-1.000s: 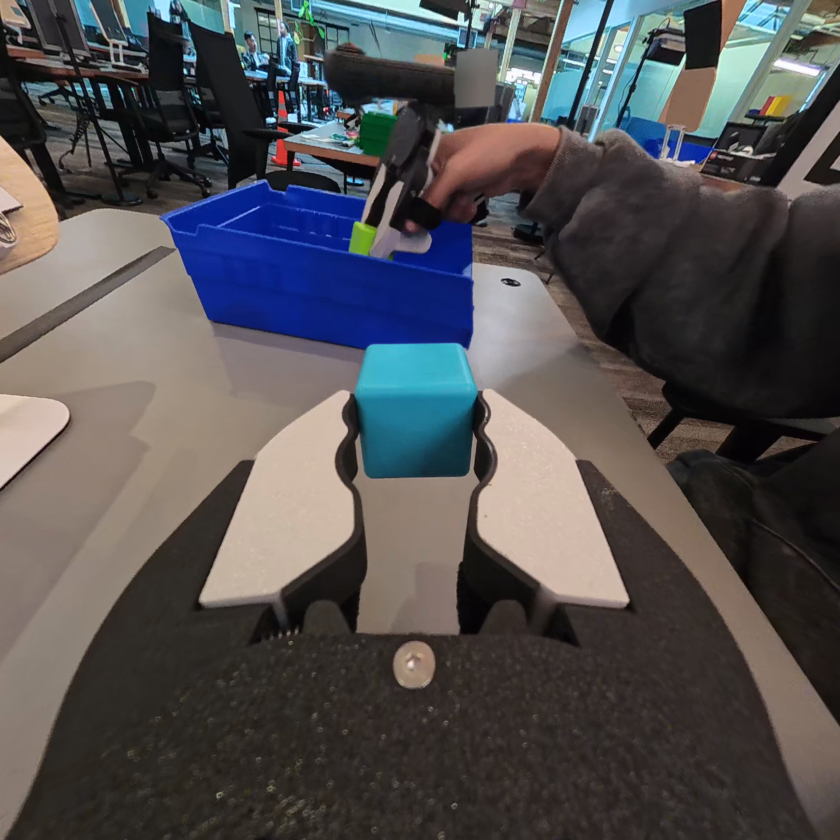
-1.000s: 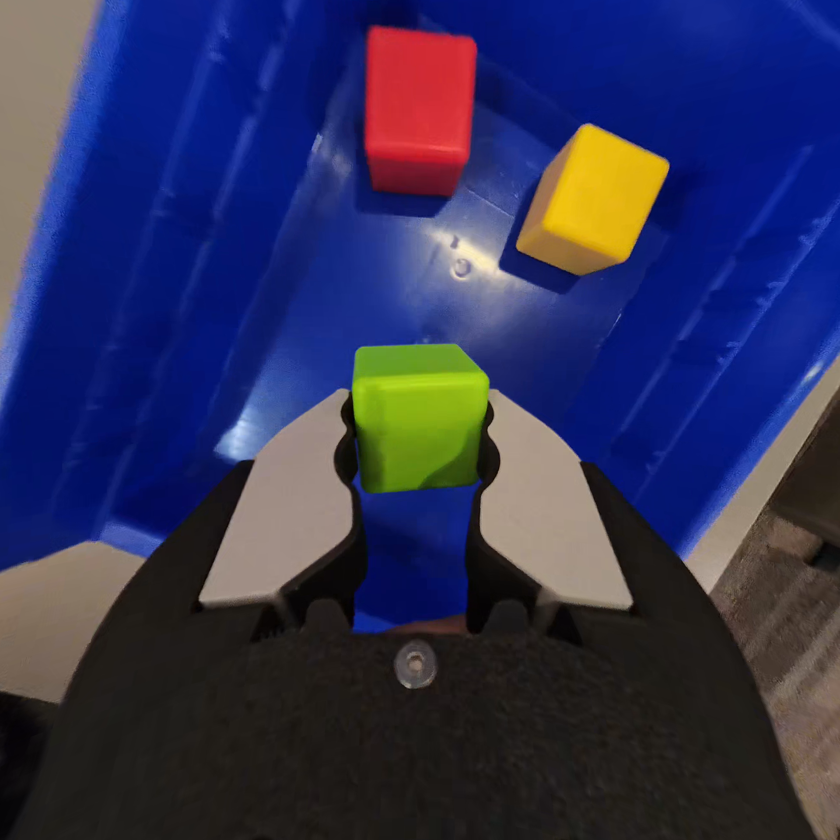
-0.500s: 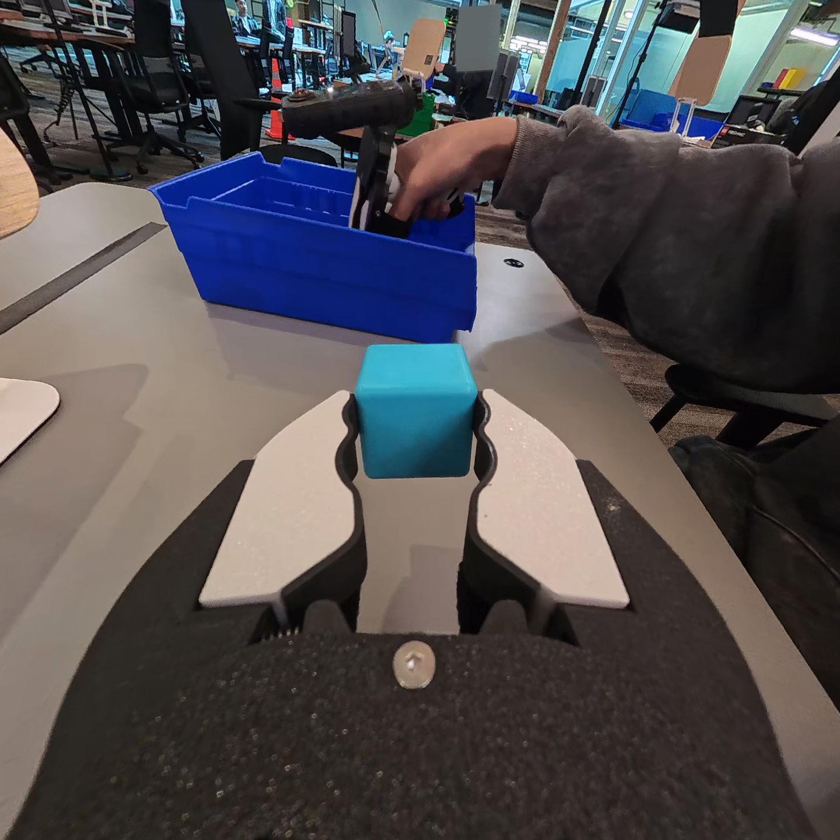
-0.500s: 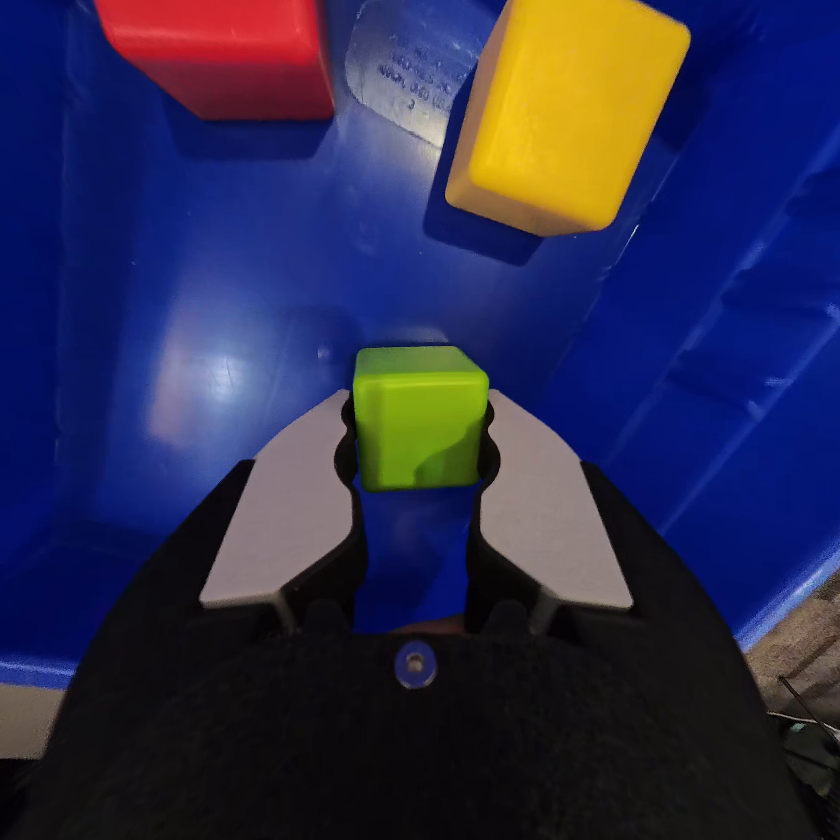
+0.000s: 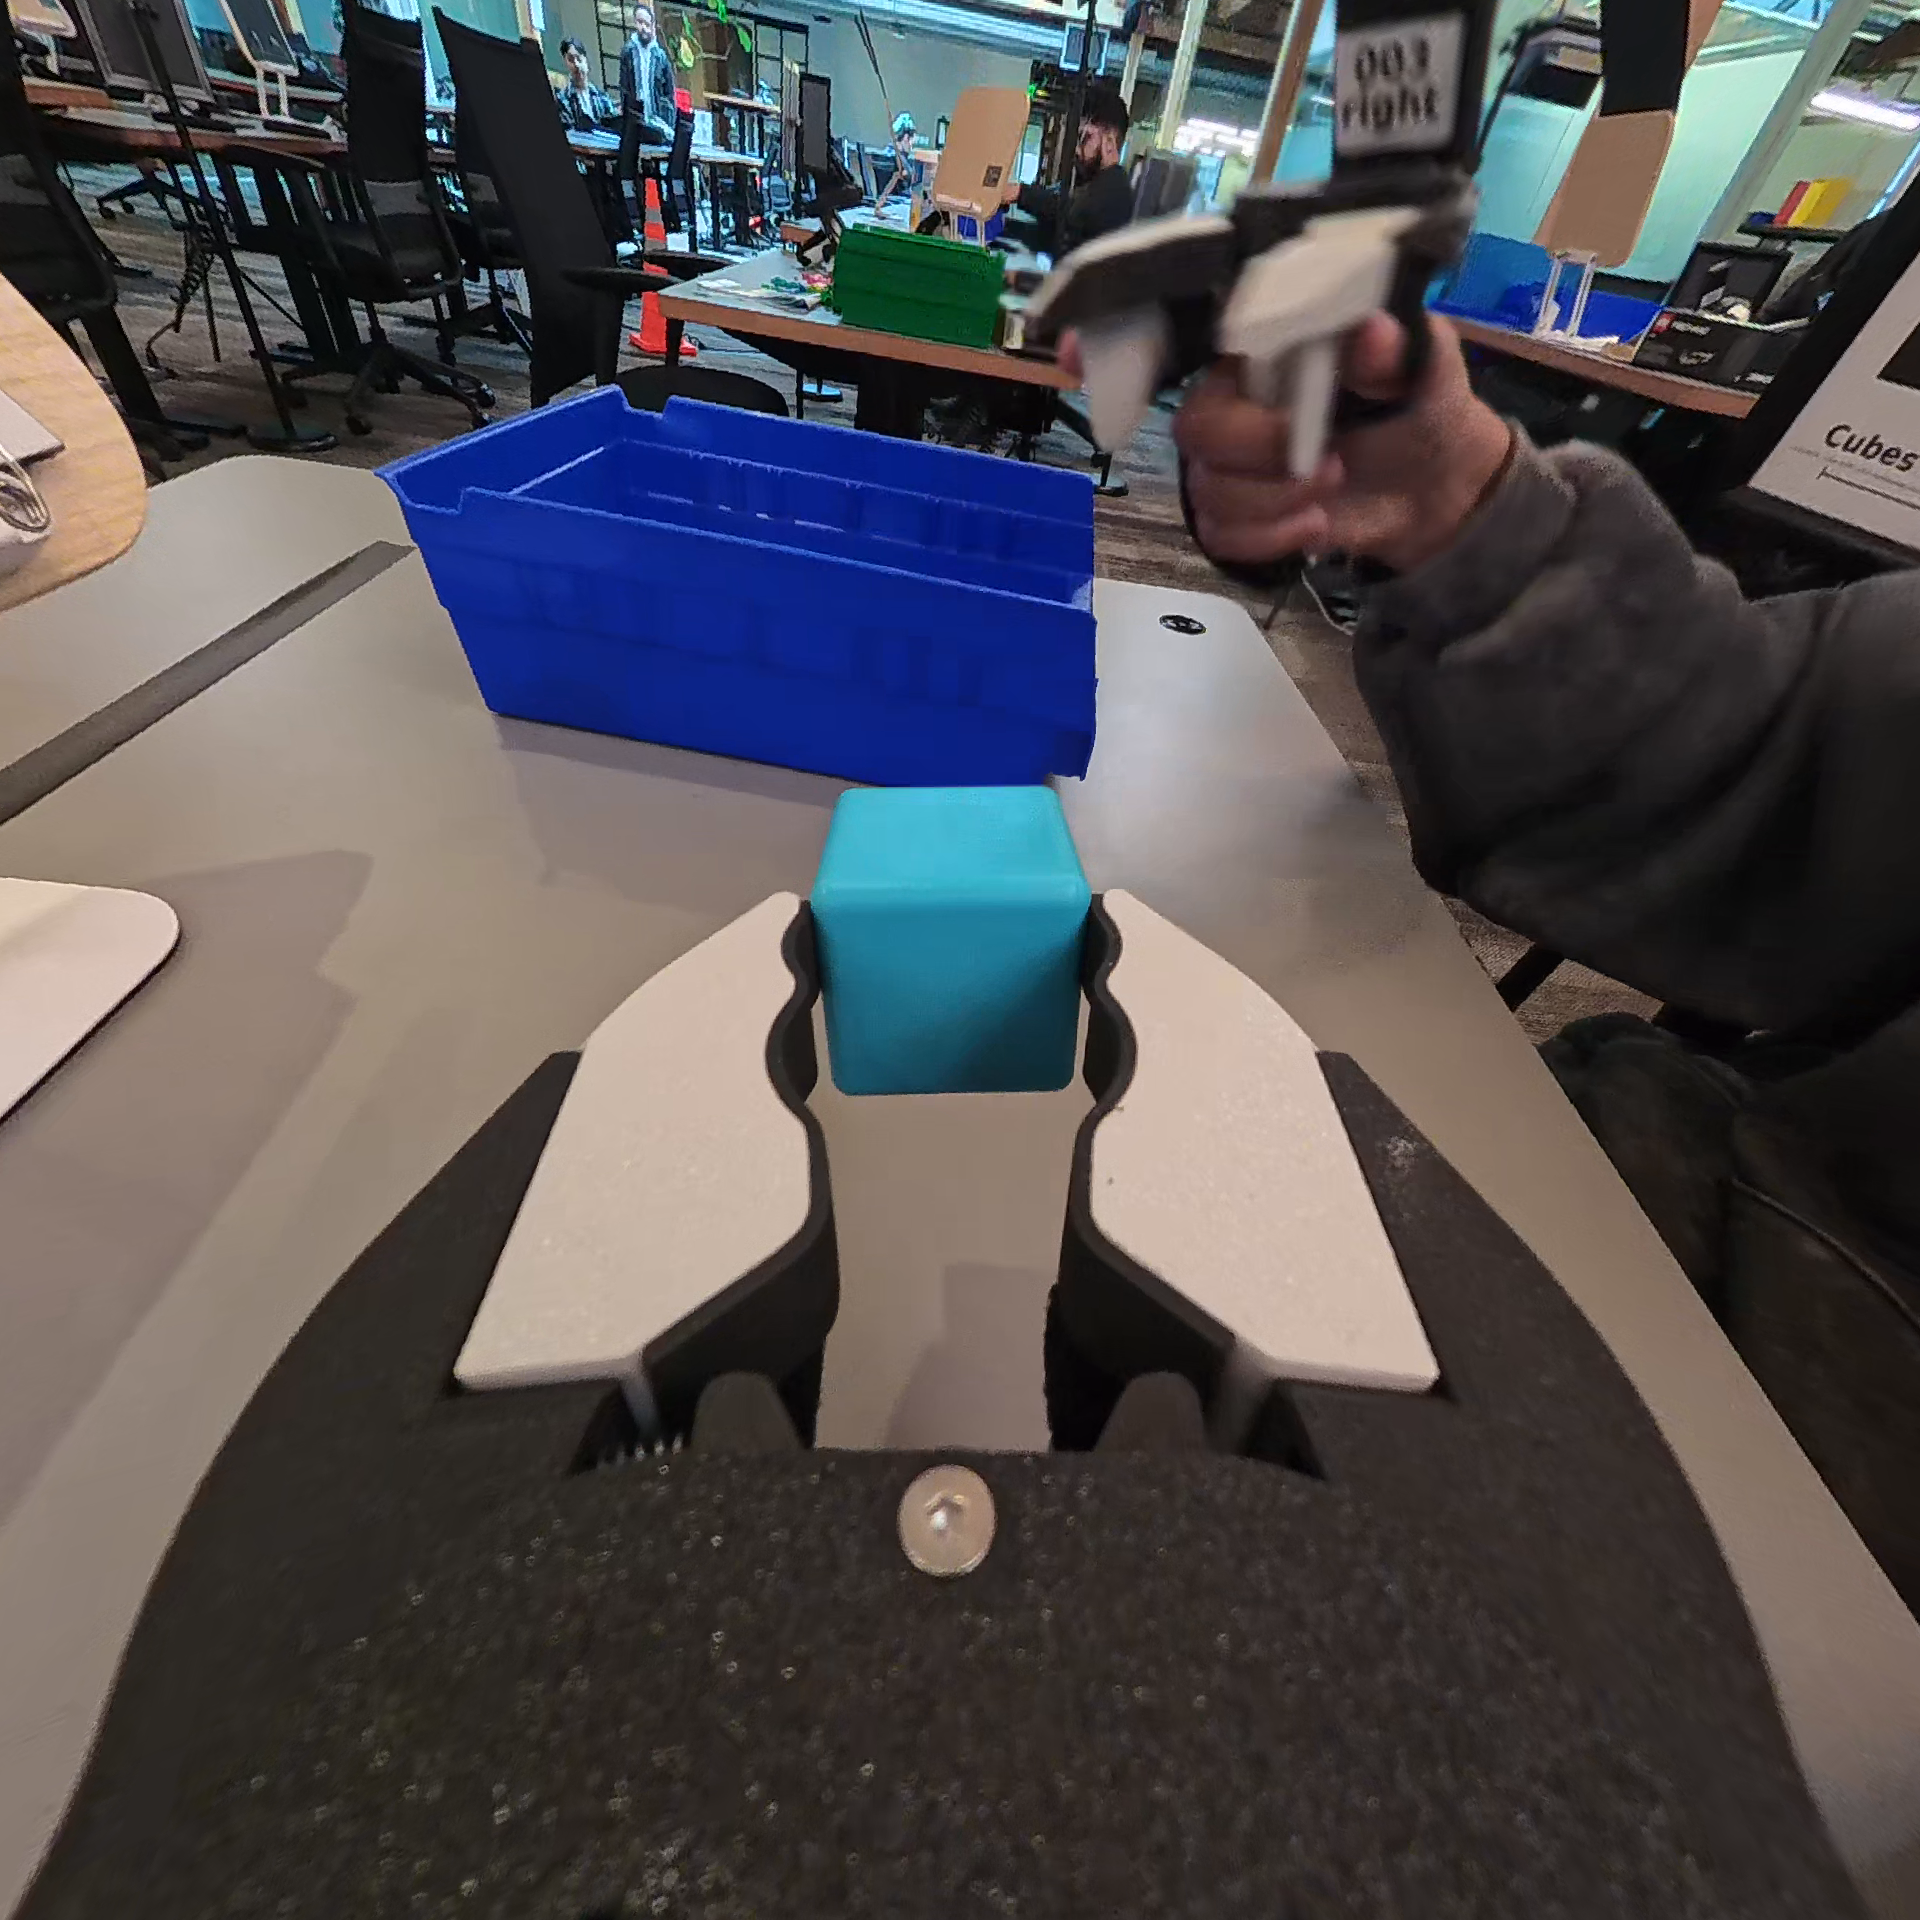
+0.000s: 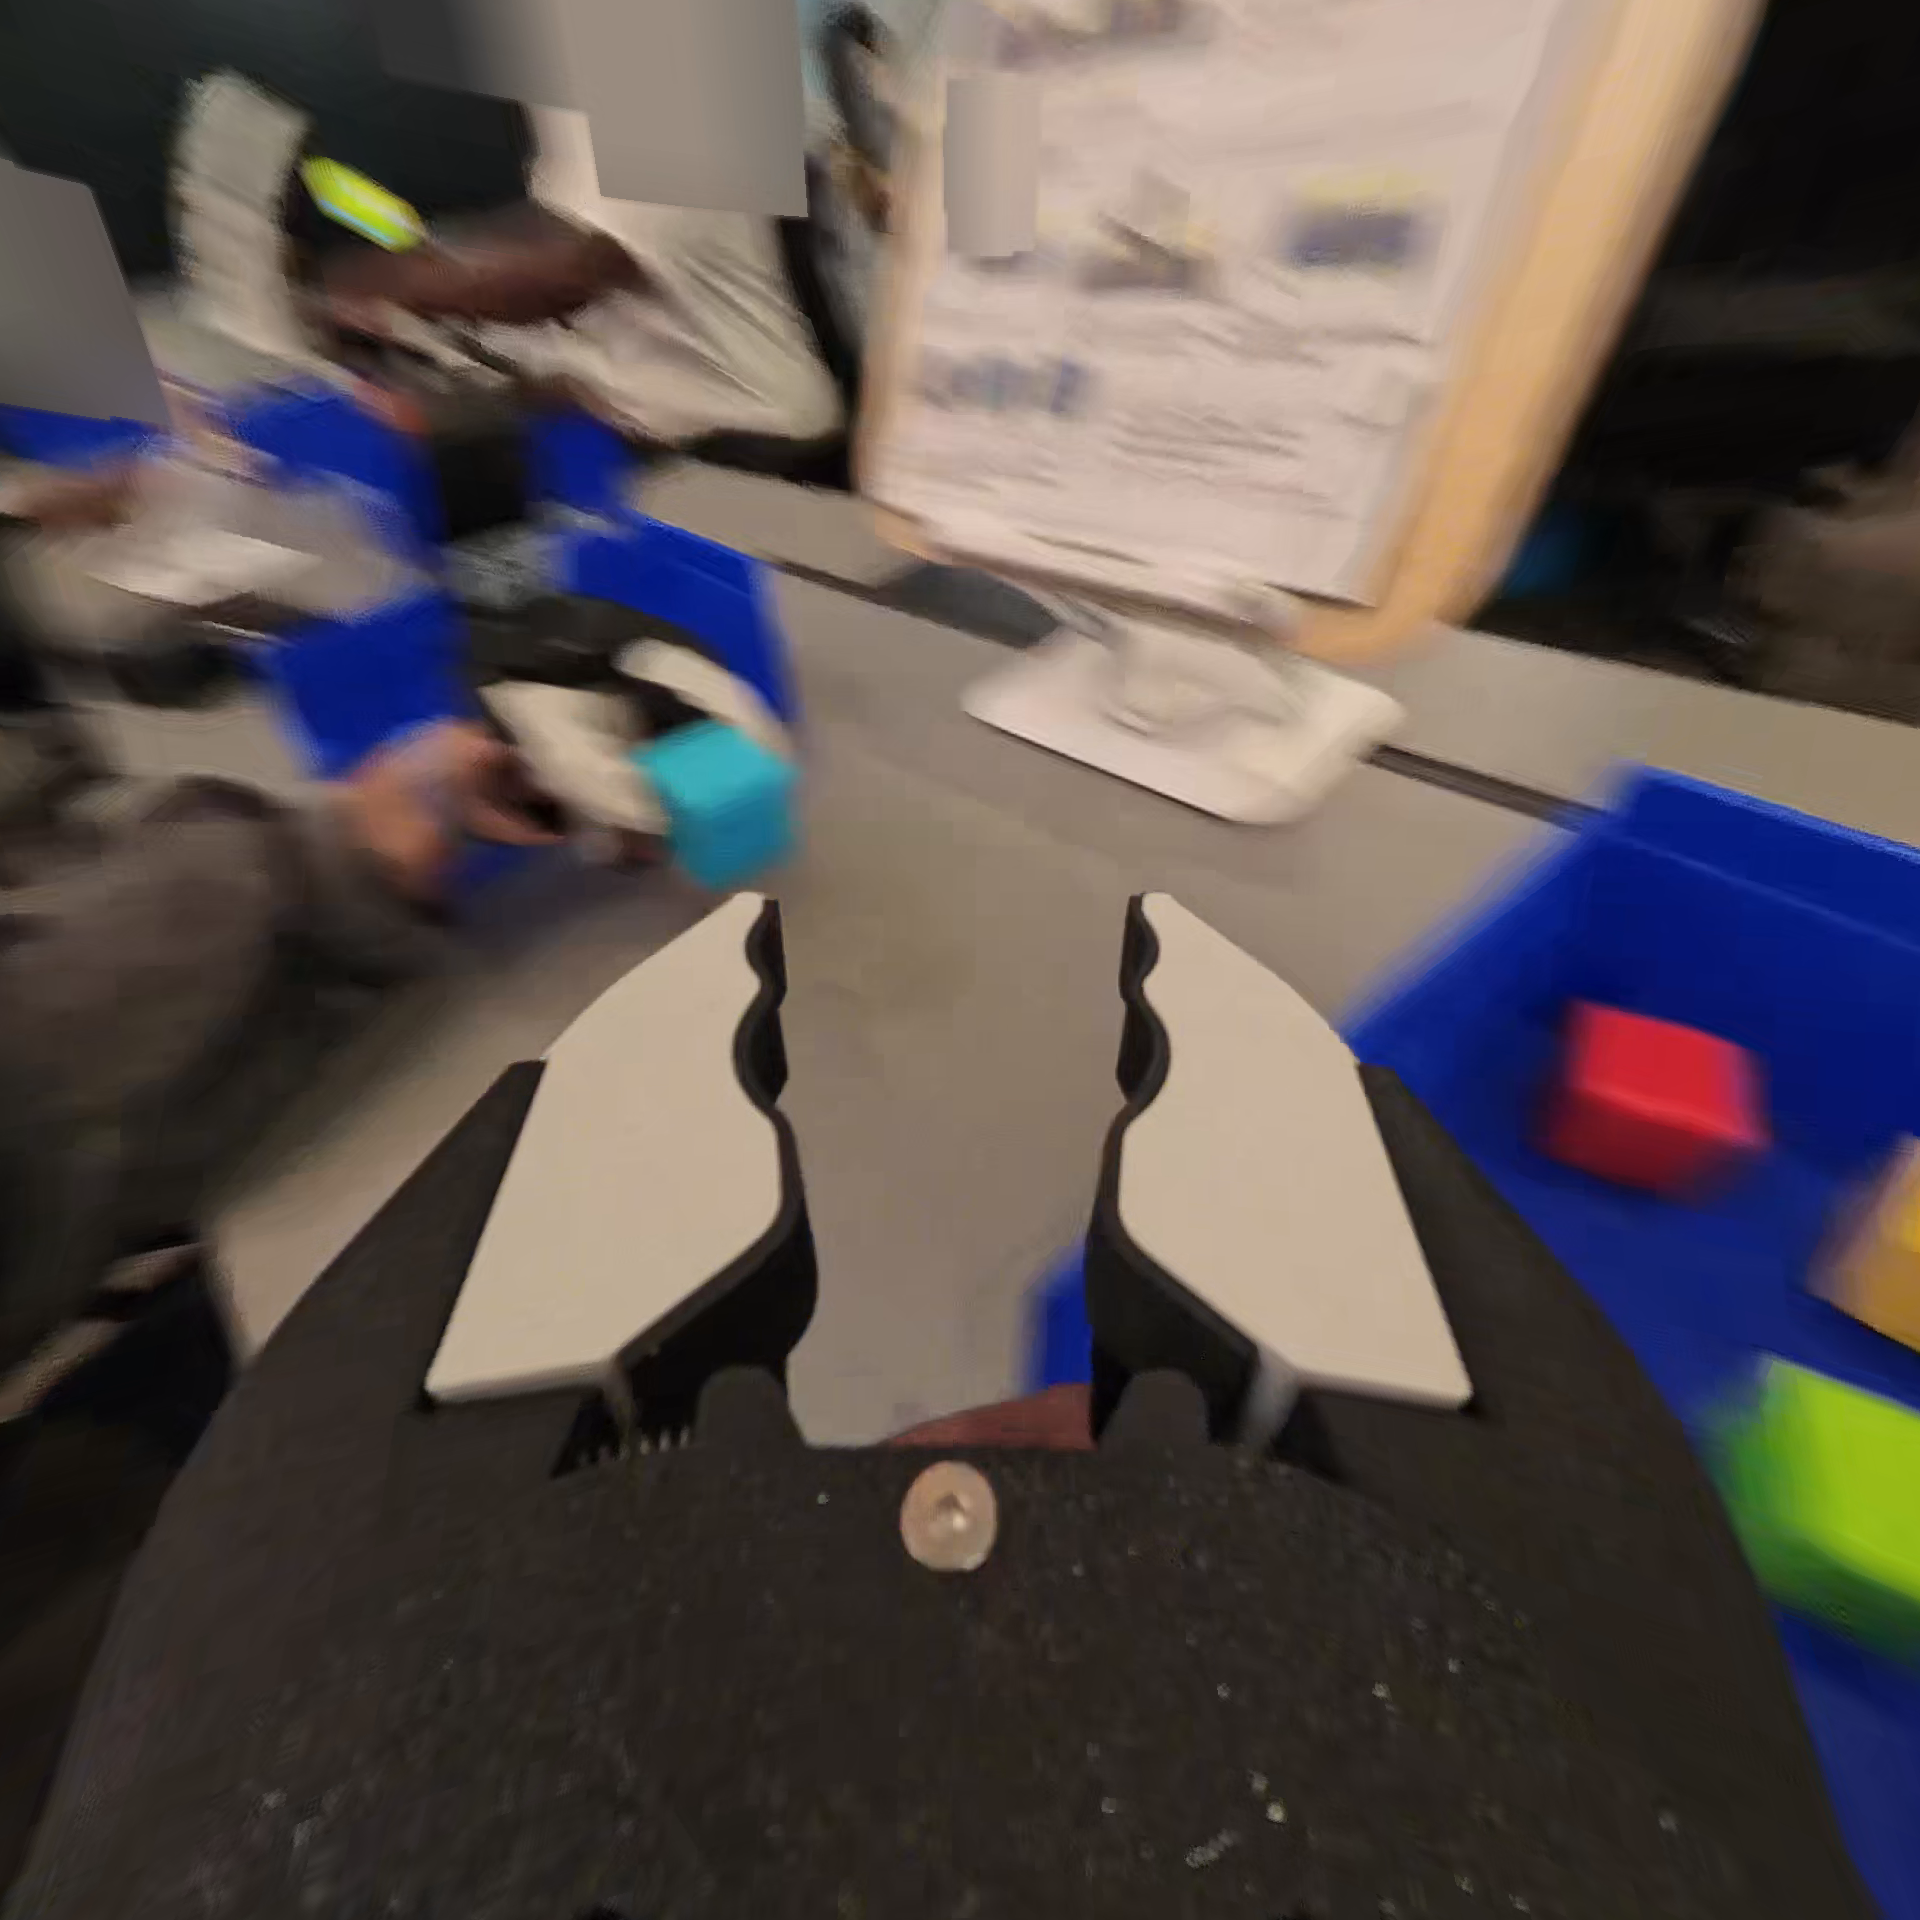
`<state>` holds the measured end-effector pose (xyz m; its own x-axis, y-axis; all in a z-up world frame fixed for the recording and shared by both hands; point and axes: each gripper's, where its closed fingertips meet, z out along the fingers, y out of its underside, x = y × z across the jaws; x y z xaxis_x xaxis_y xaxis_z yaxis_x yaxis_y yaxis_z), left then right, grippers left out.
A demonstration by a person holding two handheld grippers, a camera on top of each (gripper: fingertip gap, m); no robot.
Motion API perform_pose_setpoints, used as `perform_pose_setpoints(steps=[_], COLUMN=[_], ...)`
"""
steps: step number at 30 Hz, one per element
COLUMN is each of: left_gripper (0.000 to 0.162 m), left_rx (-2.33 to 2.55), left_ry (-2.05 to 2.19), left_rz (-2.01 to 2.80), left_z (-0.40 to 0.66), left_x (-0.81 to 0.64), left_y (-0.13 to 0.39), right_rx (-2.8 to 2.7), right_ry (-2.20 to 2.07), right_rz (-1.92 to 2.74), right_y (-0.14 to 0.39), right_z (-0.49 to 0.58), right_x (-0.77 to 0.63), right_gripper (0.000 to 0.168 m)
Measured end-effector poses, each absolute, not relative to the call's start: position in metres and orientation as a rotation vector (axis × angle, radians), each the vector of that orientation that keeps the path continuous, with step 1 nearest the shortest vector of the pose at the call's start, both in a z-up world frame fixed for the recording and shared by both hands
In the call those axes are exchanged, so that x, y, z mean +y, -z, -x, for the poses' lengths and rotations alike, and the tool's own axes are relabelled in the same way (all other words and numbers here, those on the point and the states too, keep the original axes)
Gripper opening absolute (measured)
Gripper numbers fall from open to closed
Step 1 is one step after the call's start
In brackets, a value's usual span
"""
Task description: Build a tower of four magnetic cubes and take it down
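- Risk is sitting mainly with the teal cube [image 5: 948, 940], which the left gripper [image 5: 948, 961] is pinching by its two sides near the fingertips, above the grey table [image 5: 416, 831]; a slack squeeze or a jolt could be letting it slip down out of the pads
- Green cube [image 6: 1829, 1496], red cube [image 6: 1652, 1107] and a yellow cube [image 6: 1886, 1257] are lying apart in the blue bin [image 6: 1714, 894], so judging from that the tower looks either not yet begun or already taken down, and only the teal one is out
- Right gripper [image 6: 951, 935] is standing with its fingers spread and nothing between them, beside the bin; its view is heavily smeared, so a reach made at this speed could be missing a cube or knocking the bin wall
- Being magnetic, the cubes in the bin could be snapping together or twisting when one is carried close to another, spoiling a clean pick; the teal cube could likewise be tugged askew if brought near them
- Hand [image 5: 1340, 457] holding the right gripper is raised near the bin's corner, and a low swing could be clipping the rim
- Writing is showing on a small tag on top of the right gripper and on a white sign at the right edge of the left view; a poster board in the right view is too blurred for reading
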<state>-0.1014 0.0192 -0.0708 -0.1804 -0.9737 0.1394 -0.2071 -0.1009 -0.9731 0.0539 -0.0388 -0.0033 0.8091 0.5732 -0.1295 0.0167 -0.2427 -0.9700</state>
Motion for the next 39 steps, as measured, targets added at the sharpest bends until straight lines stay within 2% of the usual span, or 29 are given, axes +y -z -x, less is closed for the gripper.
perform_pose_setpoints(steps=[3,9,13,28,39], left_gripper=[0.048,0.048,0.048,0.048,0.048], left_rx=[1.430,1.381,1.445,1.726,1.770], left_ry=[1.370,1.383,1.293,1.000,0.957], left_rz=[1.333,1.320,1.428,1.621,1.688], left_z=[0.102,0.108,0.106,0.096,0.104], left_x=[0.018,0.023,0.030,0.023,0.024], left_y=[0.066,0.058,0.081,0.147,0.163], right_rx=[-0.596,-0.743,-0.741,-0.730,-0.763], right_ry=[-0.811,-0.927,-0.933,-0.953,-0.919], right_rz=[1.600,1.603,1.655,1.689,1.753], right_y=[0.014,0.061,0.077,0.078,0.088], right_z=[0.013,0.075,0.077,0.064,0.067], right_x=[-0.066,-0.071,-0.068,-0.070,-0.072], right_gripper=[0.065,0.063,0.062,0.055,0.055])
